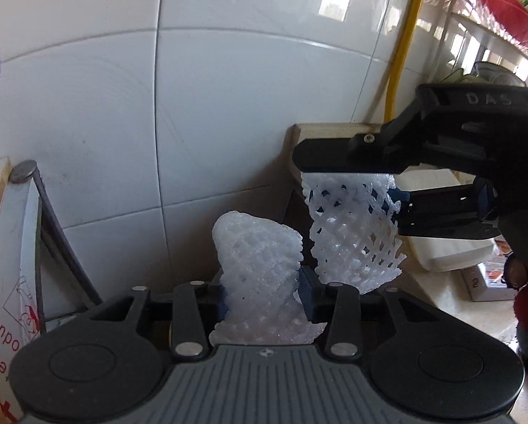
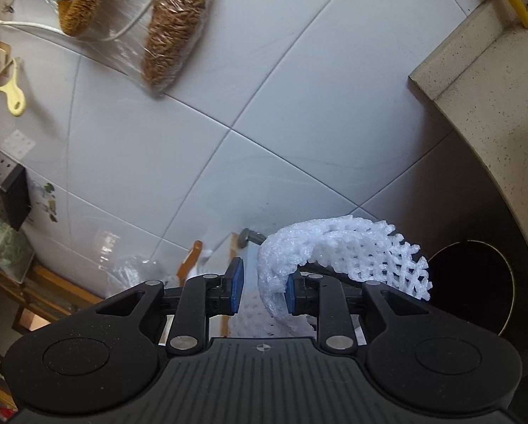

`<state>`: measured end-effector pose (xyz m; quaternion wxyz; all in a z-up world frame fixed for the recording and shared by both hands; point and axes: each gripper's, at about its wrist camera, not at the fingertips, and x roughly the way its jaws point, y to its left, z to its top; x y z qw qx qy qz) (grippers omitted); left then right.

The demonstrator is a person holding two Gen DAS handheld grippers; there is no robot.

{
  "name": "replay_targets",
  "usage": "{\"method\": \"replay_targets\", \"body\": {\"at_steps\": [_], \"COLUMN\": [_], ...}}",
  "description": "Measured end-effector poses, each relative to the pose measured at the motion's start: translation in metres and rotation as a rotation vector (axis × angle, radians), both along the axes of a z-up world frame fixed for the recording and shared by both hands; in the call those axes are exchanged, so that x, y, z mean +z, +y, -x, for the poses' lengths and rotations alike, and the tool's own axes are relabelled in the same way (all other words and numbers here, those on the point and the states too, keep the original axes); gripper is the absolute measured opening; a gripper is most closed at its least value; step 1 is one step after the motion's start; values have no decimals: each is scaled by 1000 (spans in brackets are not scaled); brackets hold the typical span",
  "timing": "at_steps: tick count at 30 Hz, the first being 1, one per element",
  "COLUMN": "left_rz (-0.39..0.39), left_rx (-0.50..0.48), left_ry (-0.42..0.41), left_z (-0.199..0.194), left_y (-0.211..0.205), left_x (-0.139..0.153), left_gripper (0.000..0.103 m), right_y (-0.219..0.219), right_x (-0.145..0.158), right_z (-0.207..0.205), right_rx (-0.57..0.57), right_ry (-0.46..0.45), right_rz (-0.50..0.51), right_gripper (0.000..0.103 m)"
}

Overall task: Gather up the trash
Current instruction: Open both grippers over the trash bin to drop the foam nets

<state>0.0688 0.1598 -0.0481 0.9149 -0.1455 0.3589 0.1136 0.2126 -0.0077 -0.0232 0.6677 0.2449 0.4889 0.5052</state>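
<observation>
White foam net sleeves, two of them, are the trash here. In the left wrist view the left gripper [image 1: 269, 296] is clamped on one crumpled white foam net sleeve [image 1: 260, 272], which stands up between its blue pads and hides most of them. Beside it, the right gripper [image 1: 355, 185] comes in from the right edge with a second white foam net sleeve [image 1: 355, 233] hanging from it. How its pads sit is hard to see there, because the upper black finger covers the top of the net.

The right wrist view shows more: its left blue pad [image 2: 236, 286] stands free, with a clear gap to the net, and the second sleeve clings only to the right pad and curls away to the right. So the jaws are apart and do not press it.

Under this net lies a round dark opening [image 2: 472, 282], cut into shadow; its inside I cannot make out. A speckled beige stone counter edge [image 2: 476, 81] runs above it. White glossy wall tiles [image 1: 228, 88] fill the background. A yellow pipe [image 1: 405, 39] goes up the wall, and brown fibre scrubbers in a clear plastic bag [image 2: 172, 31] hang at the top, partly cut off.
</observation>
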Motion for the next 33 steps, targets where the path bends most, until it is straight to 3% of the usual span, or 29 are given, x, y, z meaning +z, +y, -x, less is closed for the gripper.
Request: {"method": "replay_targets", "body": {"at_steps": [3, 7, 11, 17, 23, 27, 29, 33], "left_rz": [37, 46, 57, 118, 133, 74, 70, 112], "left_rx": [-2, -4, -5, 34, 60, 125, 130, 130], "left_ry": [48, 128, 216, 269, 294, 364, 356, 333], "left_z": [-11, -27, -42, -55, -52, -54, -52, -49], "left_y": [7, 11, 19, 31, 32, 31, 31, 29], "left_x": [-20, -51, -79, -103, -105, -106, -104, -98], "left_gripper": [42, 61, 64, 64, 64, 65, 65, 65], "right_y": [17, 34, 52, 75, 96, 105, 112, 109], "right_x": [-14, -34, -58, -101, -131, -143, -147, -142], "right_z": [-6, -11, -17, -28, -35, -35, -35, -34], "right_rx": [3, -9, -8, -10, -2, 13, 6, 7], "right_ry": [17, 28, 68, 147, 168, 169, 145, 143], "right_rz": [54, 145, 210, 284, 380, 456, 521, 489], "right_gripper": [50, 75, 86, 88, 94, 97, 97, 98]}}
